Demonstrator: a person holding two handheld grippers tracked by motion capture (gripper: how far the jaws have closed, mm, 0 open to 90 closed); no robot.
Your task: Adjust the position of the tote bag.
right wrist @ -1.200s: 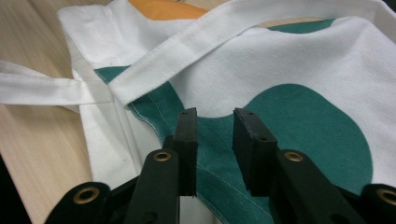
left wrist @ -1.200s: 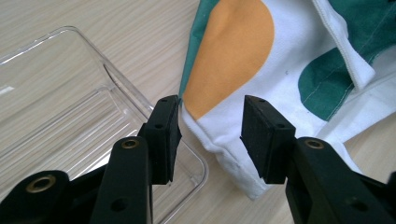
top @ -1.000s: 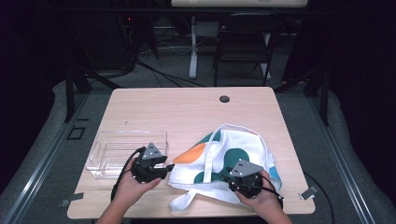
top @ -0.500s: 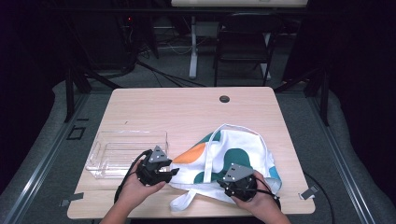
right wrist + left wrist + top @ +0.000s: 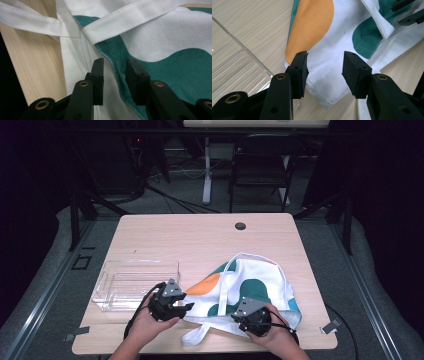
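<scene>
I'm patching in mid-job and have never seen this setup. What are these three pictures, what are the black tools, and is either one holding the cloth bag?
No robot arm here: a person holds a two-jaw gripper in each hand. The high view looks down on the wooden table; the left gripper is at its left, the right gripper at its right. The other two pictures come from cameras riding on the grippers, looking along their black jaws.

On the table lie a white tote bag with orange and green patches and a clear plastic tray beside it.

The left gripper hovers open over the bag's corner, gripping nothing. The right gripper has just been closing; its jaws stand apart over a green seam, no cloth pinched.
</scene>
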